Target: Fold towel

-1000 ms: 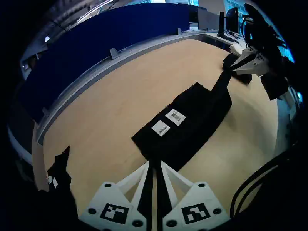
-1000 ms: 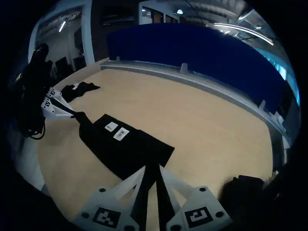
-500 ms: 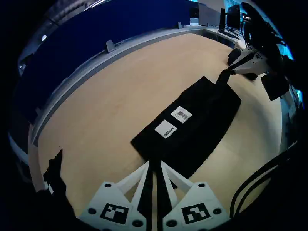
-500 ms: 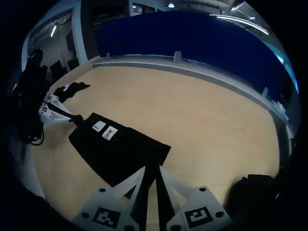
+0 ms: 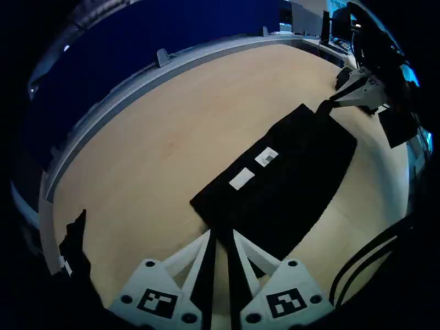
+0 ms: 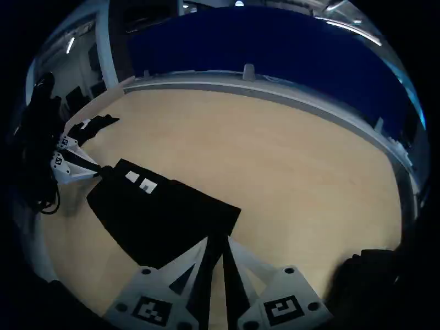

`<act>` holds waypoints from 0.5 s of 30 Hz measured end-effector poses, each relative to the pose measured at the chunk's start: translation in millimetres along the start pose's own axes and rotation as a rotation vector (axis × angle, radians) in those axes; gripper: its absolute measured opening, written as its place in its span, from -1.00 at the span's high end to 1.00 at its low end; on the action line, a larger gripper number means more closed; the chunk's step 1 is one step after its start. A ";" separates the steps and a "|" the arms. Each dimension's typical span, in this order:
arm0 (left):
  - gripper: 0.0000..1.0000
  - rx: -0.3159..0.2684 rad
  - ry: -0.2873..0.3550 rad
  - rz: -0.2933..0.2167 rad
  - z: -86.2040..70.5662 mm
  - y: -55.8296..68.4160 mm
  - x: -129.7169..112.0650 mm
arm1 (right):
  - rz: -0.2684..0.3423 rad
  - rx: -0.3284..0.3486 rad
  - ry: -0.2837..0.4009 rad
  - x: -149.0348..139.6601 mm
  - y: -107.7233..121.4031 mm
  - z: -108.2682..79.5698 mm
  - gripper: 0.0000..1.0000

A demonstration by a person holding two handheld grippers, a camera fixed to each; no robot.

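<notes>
A black towel (image 5: 286, 176) with two white labels (image 5: 254, 168) lies stretched out on the wooden table (image 5: 165, 137). My left gripper (image 5: 221, 237) is shut on its near corner in the left gripper view. The right gripper (image 5: 329, 103) is shut on the far corner, held taut. In the right gripper view the same towel (image 6: 159, 217) spreads from my right gripper (image 6: 218, 237), shut on one corner, to the left gripper (image 6: 99, 171) at the far left, gripping the other corner.
A blue partition (image 6: 264, 49) with a grey rail runs along the table's far edge. A dark cloth pile (image 6: 91, 124) lies at the far left of the table. Another dark bundle (image 6: 368, 269) sits at the lower right. Dark cables (image 5: 363, 258) hang nearby.
Both grippers have pulled apart and lowered; the towel now lies flatter and wider on the table, and the lifted far corner has come down.
</notes>
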State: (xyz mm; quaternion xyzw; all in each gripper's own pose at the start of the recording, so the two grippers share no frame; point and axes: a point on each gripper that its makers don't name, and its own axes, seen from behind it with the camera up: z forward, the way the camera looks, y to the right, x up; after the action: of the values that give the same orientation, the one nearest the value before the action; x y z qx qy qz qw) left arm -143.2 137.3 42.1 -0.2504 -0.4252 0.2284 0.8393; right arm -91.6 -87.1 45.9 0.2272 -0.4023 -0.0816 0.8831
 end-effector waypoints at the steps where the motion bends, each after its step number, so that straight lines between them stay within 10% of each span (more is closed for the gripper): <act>1: 0.67 0.005 -0.001 -0.001 1.6 -1.2 0.1 | 0.003 -0.005 -0.001 -0.1 1.0 1.5 0.77; 15: 0.54 0.075 -0.006 -0.012 8.0 -20.5 -1.5 | 0.020 -0.071 -0.006 -2.1 16.3 14.0 0.42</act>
State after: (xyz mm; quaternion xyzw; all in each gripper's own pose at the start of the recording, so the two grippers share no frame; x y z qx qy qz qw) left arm -147.2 122.5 58.0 -0.2156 -0.4202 0.2399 0.8482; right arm -104.2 -76.7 60.1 0.1915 -0.4041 -0.0878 0.8901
